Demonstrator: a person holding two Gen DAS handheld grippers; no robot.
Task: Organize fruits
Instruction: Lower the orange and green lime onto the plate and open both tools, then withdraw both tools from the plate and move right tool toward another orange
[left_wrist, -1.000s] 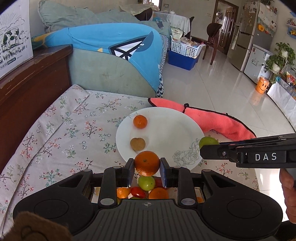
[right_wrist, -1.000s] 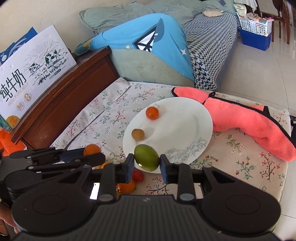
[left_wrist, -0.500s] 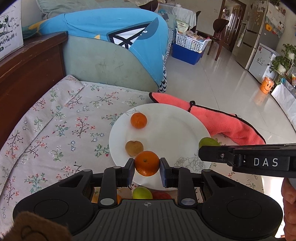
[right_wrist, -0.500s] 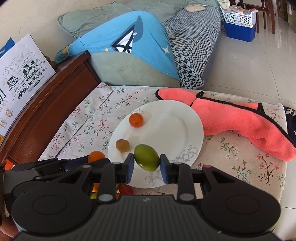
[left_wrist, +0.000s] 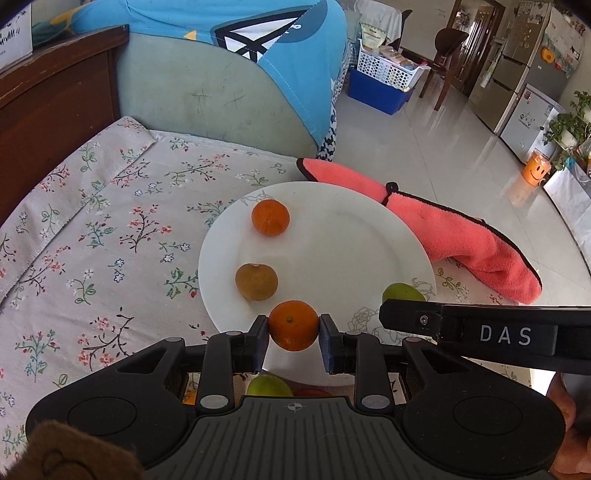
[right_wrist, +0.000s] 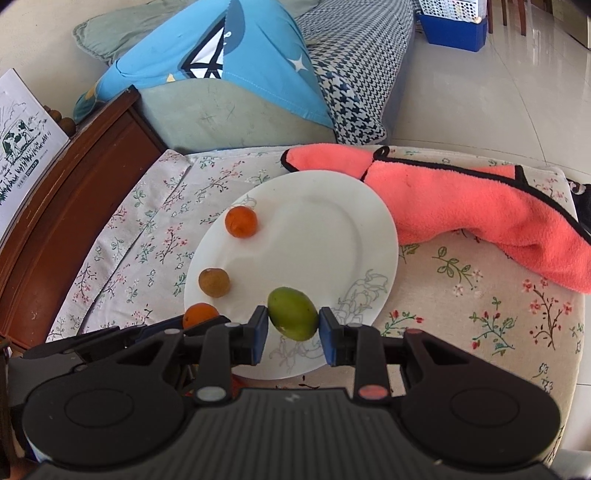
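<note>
Under the left gripper (left_wrist: 293, 332), some fruit is mostly hidden: a green round piece (left_wrist: 269, 386) and a bit of something red (left_wrist: 312, 392) peek out below its body, and what else lies there cannot be made out. A brown fuzzy thing (left_wrist: 66, 454) is cut off at the bottom left corner.

On the far left stands a dark wooden cabinet (right_wrist: 70, 206) with a white box (right_wrist: 22, 147) on top that shows a cow drawing. Next comes a soft surface with a flower-print cloth (left_wrist: 92, 236) over it. Behind it is a grey-green sofa (left_wrist: 207, 99) with a bright blue cover (right_wrist: 221, 70). The floor (left_wrist: 424, 147) is shiny pale tile.

On the cloth sits a round white plate (left_wrist: 351, 240), smooth, with a thin grey flower drawn near its edge. Two fruits lie on its left side: a small orange (left_wrist: 270, 217) farther back and a dull brown fruit (left_wrist: 256, 281) nearer.

The left gripper squeezes a round orange mandarin (left_wrist: 293, 325) between its two pads, over the near edge of the plate. The right gripper (right_wrist: 293, 326) squeezes a smooth green egg-shaped fruit (right_wrist: 293, 313) over the plate's near part.

To the right, a fluffy pink towel (right_wrist: 461, 218) with black trim lies touching the plate's far rim.
</note>
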